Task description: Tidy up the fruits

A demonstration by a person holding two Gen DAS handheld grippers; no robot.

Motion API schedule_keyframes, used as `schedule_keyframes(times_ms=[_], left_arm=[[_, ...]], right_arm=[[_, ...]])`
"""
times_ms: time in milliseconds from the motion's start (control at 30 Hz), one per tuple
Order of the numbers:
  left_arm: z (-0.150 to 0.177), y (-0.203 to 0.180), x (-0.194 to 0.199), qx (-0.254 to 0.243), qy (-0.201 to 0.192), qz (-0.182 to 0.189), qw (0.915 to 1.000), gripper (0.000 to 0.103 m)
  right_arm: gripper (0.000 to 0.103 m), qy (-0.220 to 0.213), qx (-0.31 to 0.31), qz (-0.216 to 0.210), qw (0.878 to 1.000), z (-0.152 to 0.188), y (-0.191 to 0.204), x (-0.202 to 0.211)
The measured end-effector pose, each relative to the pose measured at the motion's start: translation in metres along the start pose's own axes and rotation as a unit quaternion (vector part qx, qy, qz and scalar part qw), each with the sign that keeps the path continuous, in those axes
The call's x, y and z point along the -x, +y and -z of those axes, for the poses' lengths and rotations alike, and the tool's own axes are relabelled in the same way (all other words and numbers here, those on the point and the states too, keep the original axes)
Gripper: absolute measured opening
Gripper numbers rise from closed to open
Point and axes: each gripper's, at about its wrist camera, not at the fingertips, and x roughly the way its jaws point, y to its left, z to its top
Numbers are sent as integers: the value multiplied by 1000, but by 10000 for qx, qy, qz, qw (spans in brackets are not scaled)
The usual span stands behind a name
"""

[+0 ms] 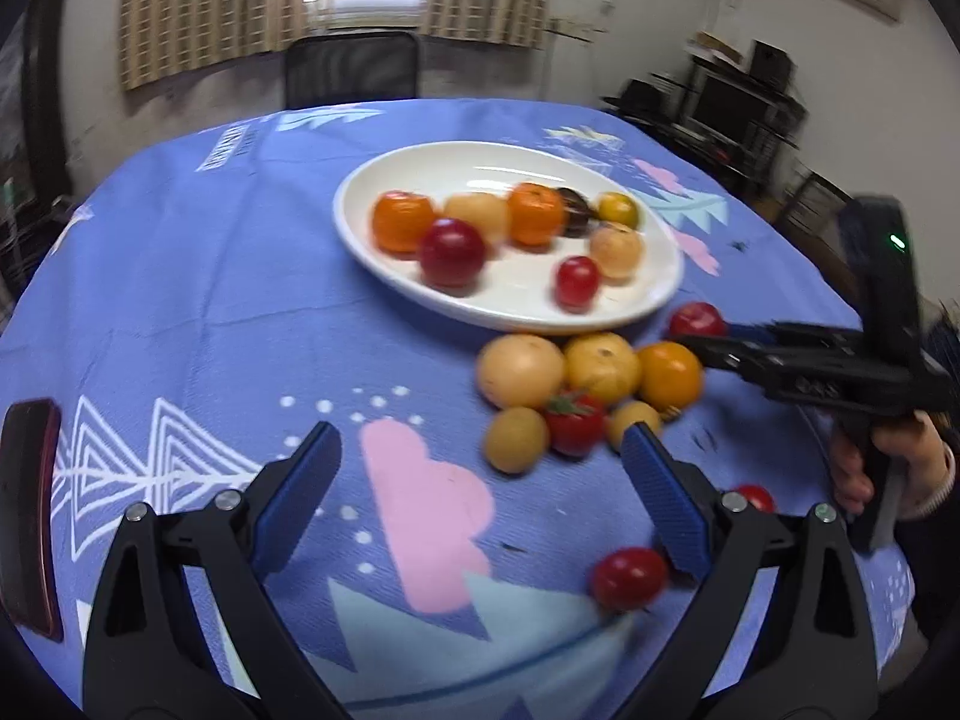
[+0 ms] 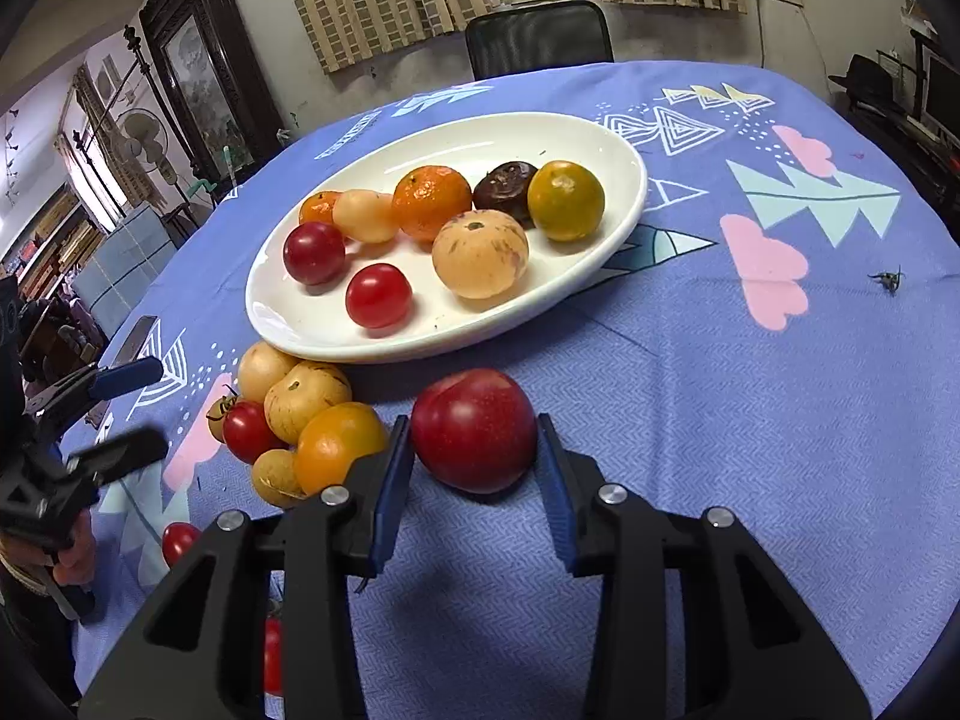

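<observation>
A white plate on the blue cloth holds several fruits: oranges, red plums, pale round ones and a dark one. A loose pile of fruits lies just in front of it. My right gripper is shut on a red plum, which rests on the cloth beside the pile. My left gripper hovers wide open over the cloth near the pile, holding nothing. A cherry tomato lies by its right finger.
Another small tomato lies near the table's front edge. A dark red flat object sits at the left edge. A black chair stands behind the table. A small green stem lies on the right.
</observation>
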Motion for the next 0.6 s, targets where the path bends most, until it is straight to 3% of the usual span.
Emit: schedule_keyframes(times_ms=[100, 233, 433, 600], left_arm=[[8, -17, 11, -575, -29, 370, 9977, 96], [25, -32, 21, -1204, -161, 397, 9918, 94], [34, -29, 13, -1187, 131, 666, 9906, 69], [41, -37, 10, -1375, 218, 764, 9873, 64]], right_arm=[[40, 54, -181, -168, 9997, -1, -4, 2], [40, 103, -241, -156, 9995, -1, -5, 1], [40, 120, -265, -138, 9995, -1, -5, 0], [40, 118, -265, -140, 9995, -1, -5, 0]])
